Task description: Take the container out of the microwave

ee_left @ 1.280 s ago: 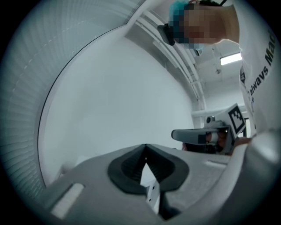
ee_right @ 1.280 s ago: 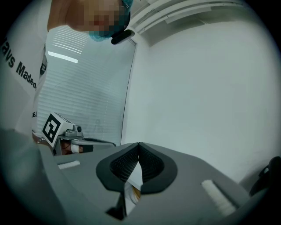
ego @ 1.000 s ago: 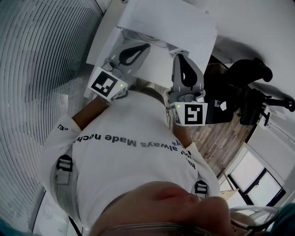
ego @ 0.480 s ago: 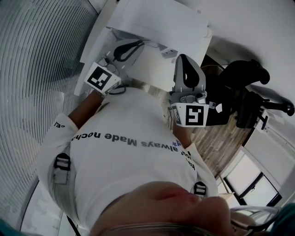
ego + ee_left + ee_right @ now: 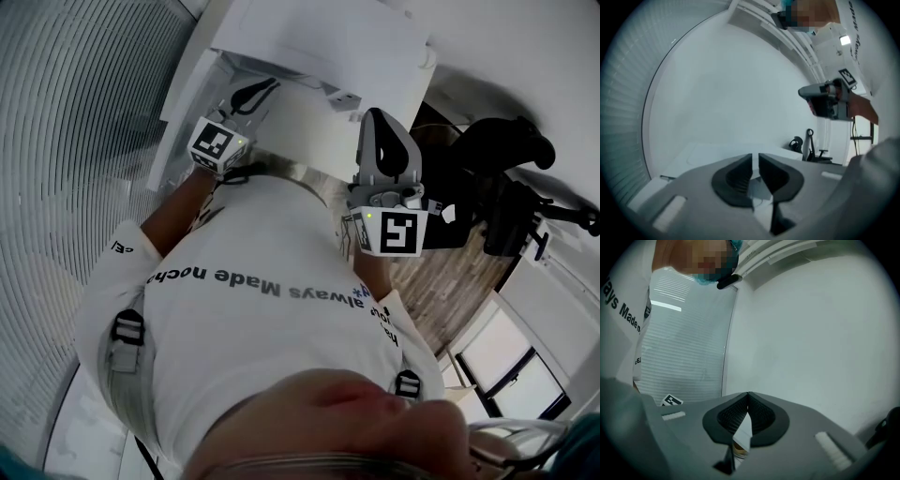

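Hand-held grippers: two. Left (image 5: 755, 159) just opening, empty; right (image 5: 748, 397) closed.

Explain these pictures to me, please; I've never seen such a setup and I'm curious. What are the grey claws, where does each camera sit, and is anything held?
There is no robot here: a person in a white shirt holds a two-jaw tool in each hand. The head view comes from a camera on the person's head, looking steeply down. The other two views come from cameras riding on each tool, looking along its jaws. The left gripper has just been opening; a narrow gap shows, with nothing in it. The right gripper is shut and empty. Ahead of them stands a white box-shaped unit, possibly the microwave. No container shows in any view.
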`<action>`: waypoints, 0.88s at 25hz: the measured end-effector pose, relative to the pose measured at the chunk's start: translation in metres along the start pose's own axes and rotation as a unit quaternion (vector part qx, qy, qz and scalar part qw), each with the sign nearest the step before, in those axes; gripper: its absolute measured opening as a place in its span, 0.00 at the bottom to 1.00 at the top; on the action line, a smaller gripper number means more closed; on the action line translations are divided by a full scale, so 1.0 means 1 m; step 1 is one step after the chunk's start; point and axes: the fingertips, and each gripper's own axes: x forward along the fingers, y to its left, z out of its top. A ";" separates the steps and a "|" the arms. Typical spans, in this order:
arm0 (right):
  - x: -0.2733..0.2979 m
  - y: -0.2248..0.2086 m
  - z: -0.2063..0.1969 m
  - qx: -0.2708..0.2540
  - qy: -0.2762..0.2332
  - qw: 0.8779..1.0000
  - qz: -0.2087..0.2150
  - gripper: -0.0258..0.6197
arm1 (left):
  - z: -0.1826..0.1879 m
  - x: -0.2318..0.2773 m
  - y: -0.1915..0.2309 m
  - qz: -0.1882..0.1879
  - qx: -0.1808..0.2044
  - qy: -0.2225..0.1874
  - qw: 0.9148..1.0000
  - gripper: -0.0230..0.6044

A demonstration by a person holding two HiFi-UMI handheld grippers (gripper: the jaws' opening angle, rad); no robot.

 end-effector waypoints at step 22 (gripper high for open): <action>0.013 0.000 -0.012 -0.004 0.013 1.000 -0.011 0.04 | -0.177 0.071 0.099 0.117 -0.106 0.127 0.979 0.25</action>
